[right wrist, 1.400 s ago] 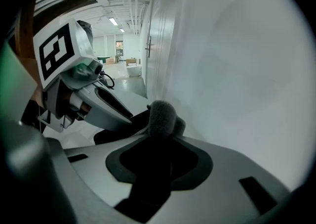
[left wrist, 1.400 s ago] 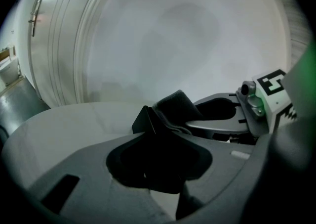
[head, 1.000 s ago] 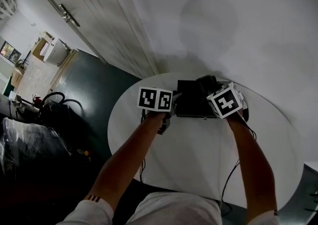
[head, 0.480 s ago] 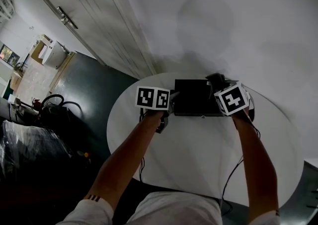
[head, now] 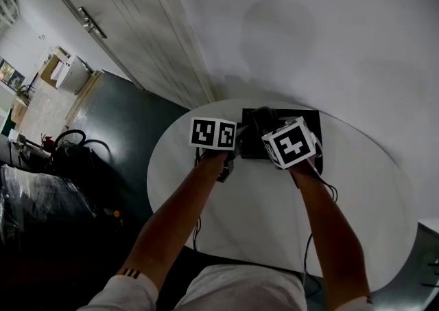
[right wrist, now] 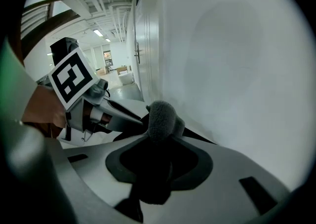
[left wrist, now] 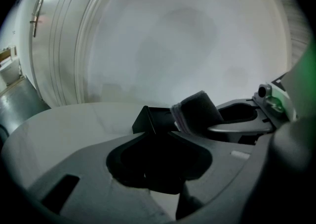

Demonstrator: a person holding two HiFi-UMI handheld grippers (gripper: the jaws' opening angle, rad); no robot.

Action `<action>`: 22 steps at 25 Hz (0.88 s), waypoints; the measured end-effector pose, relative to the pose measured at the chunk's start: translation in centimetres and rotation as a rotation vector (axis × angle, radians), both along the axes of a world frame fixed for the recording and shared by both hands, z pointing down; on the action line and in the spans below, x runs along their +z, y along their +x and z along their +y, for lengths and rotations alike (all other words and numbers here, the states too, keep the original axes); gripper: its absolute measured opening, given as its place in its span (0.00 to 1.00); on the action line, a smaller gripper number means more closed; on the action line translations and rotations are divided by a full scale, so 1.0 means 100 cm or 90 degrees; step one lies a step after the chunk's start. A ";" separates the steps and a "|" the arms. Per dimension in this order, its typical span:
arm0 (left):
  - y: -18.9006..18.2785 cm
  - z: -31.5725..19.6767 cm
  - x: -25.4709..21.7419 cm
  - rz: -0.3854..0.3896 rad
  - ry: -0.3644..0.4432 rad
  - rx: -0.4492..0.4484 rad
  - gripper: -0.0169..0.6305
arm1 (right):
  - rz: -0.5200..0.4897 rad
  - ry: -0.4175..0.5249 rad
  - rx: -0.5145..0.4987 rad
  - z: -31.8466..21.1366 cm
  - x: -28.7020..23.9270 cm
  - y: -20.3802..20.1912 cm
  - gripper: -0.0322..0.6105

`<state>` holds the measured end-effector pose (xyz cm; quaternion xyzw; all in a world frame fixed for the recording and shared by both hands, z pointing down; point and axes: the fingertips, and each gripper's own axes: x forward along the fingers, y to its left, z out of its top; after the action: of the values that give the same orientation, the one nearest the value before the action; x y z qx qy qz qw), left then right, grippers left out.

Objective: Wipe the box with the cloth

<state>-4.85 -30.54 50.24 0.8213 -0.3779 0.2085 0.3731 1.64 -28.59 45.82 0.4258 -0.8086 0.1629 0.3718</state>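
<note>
A flat black box (head: 303, 124) lies at the far side of the round white table (head: 260, 213). My left gripper (head: 239, 140) is at the box's left end, and in the left gripper view its jaws (left wrist: 159, 136) are shut on the box's near corner (left wrist: 147, 118). My right gripper (head: 265, 128) is shut on a dark grey fuzzy cloth (head: 260, 117), which rests on the left part of the box top. In the right gripper view the cloth (right wrist: 160, 115) bulges out between the jaws of the right gripper (right wrist: 159, 136). The cloth (left wrist: 198, 111) also shows in the left gripper view.
A pale wall (head: 329, 35) rises right behind the table. Thin cables (head: 314, 237) trail from the grippers across the tabletop towards me. To the left are a door with a handle (head: 90, 22), a dark floor and black bags (head: 41, 196).
The right gripper carried the cloth out to the box's right end, then swept it back to the left part of the top. The left gripper stayed at the box's left end.
</note>
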 end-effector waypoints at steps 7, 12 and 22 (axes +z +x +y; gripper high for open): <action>0.003 0.001 0.000 -0.003 0.000 -0.003 0.20 | 0.005 -0.030 -0.004 0.004 0.022 -0.019 0.22; 0.001 0.000 -0.001 -0.003 0.003 -0.001 0.20 | 0.027 -0.019 -0.021 0.002 0.018 -0.020 0.22; 0.001 0.000 -0.001 -0.009 0.006 0.005 0.20 | 0.057 -0.018 0.041 0.001 0.020 0.049 0.22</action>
<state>-4.79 -30.53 50.18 0.8232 -0.3780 0.2140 0.3657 6.55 -28.49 47.87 0.4531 -0.7749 0.1670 0.4079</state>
